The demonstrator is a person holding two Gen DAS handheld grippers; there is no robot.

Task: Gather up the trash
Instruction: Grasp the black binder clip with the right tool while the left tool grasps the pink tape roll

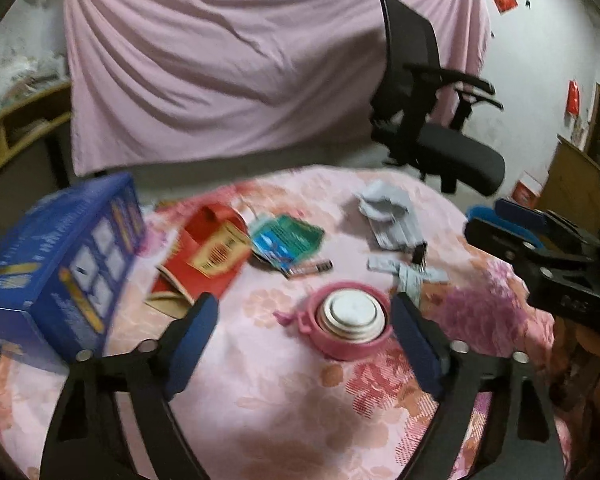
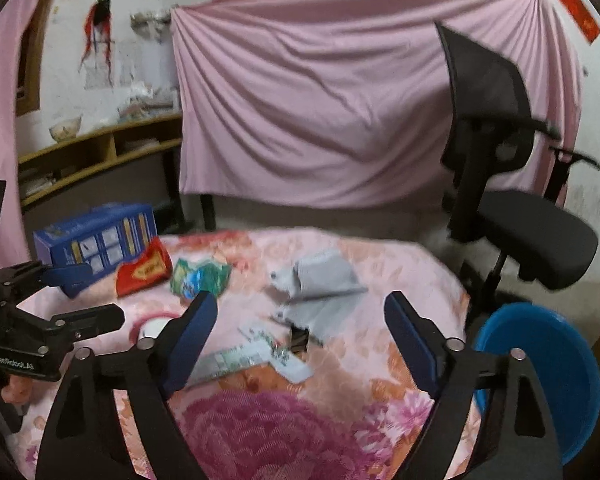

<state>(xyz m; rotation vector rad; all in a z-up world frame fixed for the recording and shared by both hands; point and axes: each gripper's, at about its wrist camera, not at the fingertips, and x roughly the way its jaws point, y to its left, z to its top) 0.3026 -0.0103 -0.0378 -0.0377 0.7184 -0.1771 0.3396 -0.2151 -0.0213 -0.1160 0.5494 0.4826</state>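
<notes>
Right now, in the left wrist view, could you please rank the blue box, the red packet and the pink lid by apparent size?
1. blue box, though nearest the camera
2. red packet
3. pink lid, close to the packet

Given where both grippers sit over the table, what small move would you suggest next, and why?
Probably lower the right gripper onto the silver wrapper strip just beneath its open jaws. Nothing is held yet, and the blue basin stands close at the table's right edge to receive it.
</notes>
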